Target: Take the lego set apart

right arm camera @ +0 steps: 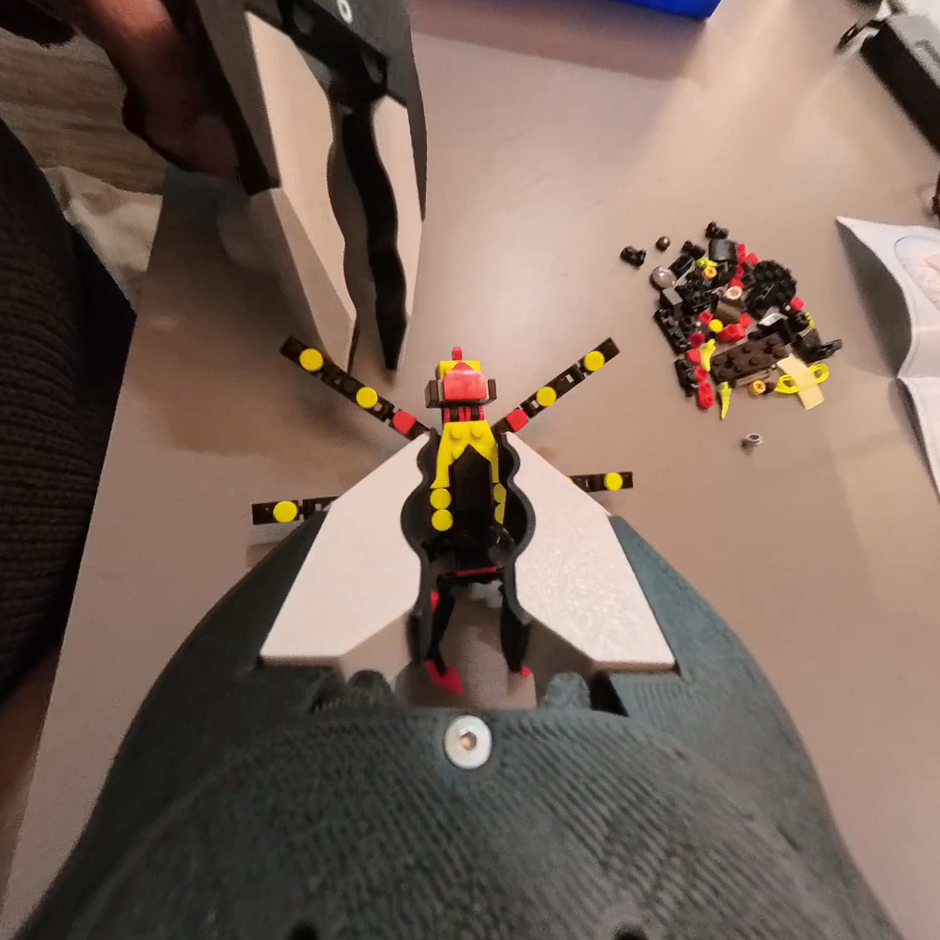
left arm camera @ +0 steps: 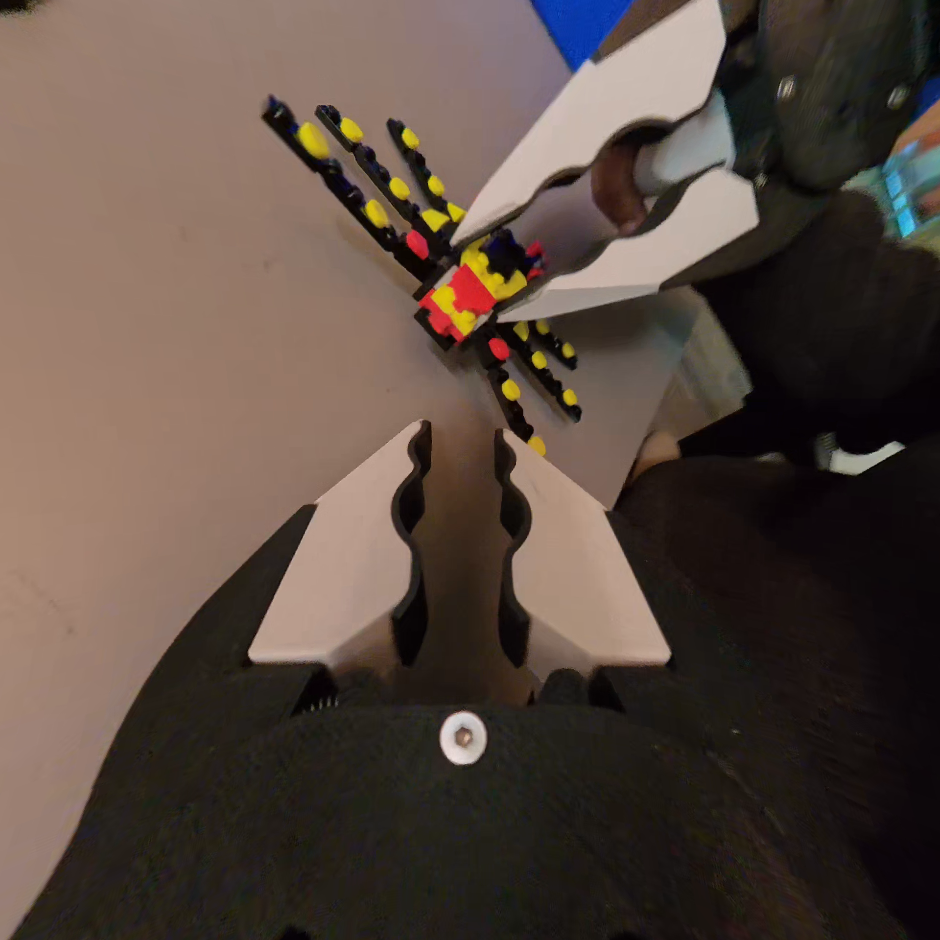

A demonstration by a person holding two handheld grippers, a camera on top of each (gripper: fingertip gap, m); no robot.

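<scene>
Two grippers are at work over the plain grey-beige tabletop [right arm camera: 585, 168]. Your right gripper [right arm camera: 468, 442], with its pale wedge fingers and black wavy pads, is clamped around the body of the black, yellow and red brick-built insect-like lego model [right arm camera: 460, 407], whose head pokes out past the fingertips and whose long black wing strips, dotted with yellow and red round studs, fan out to both sides. The model's black legs with red tips hang between your fingers. Your left gripper [left arm camera: 463, 432] hovers just beside one wing tip, its jaws parted with only table showing between them. A loose pile of black, red and yellow lego pieces [right arm camera: 732, 315] lies well apart on the right, near a white paper booklet [right arm camera: 910, 305].
</scene>
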